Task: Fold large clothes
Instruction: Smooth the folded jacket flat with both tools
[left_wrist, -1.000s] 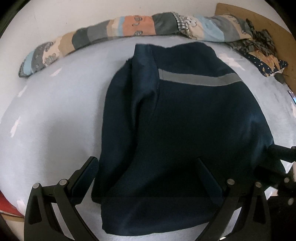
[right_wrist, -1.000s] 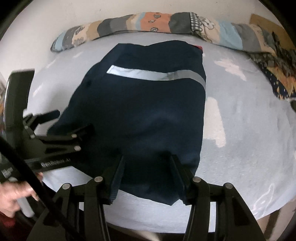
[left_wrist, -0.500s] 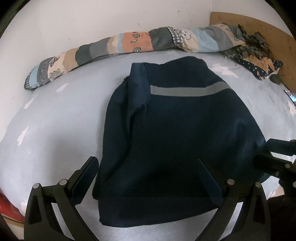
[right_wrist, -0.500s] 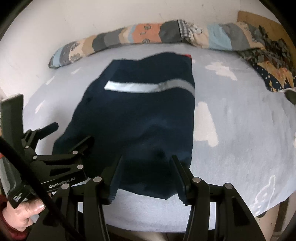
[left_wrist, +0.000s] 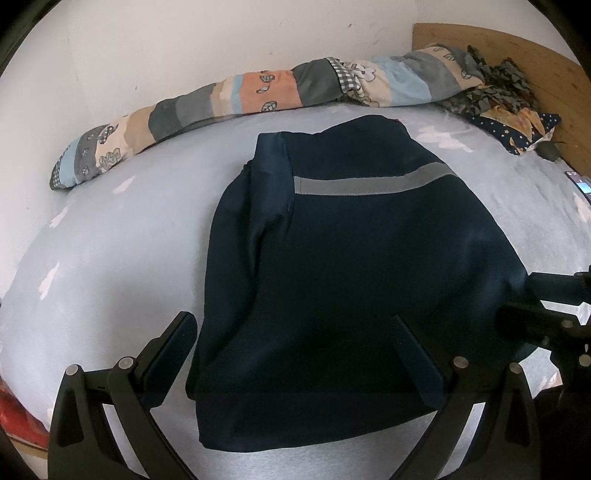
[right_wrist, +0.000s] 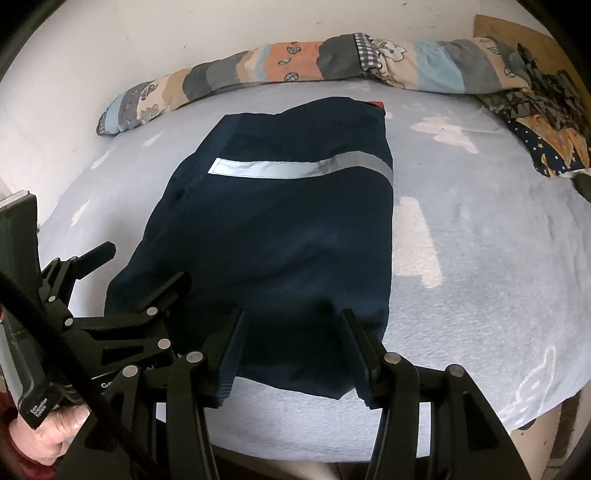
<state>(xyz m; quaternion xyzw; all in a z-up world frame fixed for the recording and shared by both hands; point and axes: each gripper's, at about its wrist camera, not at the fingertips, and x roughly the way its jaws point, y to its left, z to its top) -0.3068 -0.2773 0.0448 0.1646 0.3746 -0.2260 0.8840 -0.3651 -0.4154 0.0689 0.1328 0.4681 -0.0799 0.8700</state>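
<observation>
A dark navy garment (left_wrist: 351, 258) (right_wrist: 277, 240) with a grey reflective stripe (left_wrist: 369, 184) (right_wrist: 295, 168) lies folded flat on the light blue bed (left_wrist: 110, 240) (right_wrist: 480, 240). My left gripper (left_wrist: 291, 332) stands wide open above the garment's near hem, its fingers straddling the left part of the cloth. My right gripper (right_wrist: 293, 325) is open about halfway over the hem's right part, with nothing pinched. Each gripper also shows in the other's view: the right gripper (left_wrist: 519, 297) at the garment's right edge, the left gripper (right_wrist: 147, 262) at its left edge.
A rolled patchwork quilt (left_wrist: 258, 96) (right_wrist: 295, 66) runs along the white wall. Dark patterned cloth (left_wrist: 517, 114) (right_wrist: 546, 125) lies by the wooden headboard at the right, with a phone (left_wrist: 580, 184) nearby. A hand (right_wrist: 48, 432) holds the left gripper's handle. The bed's front edge is close below.
Both views have tilted upward, showing more wall and the whole quilt. The garment lies as before. Neither gripper's opening has changed.
</observation>
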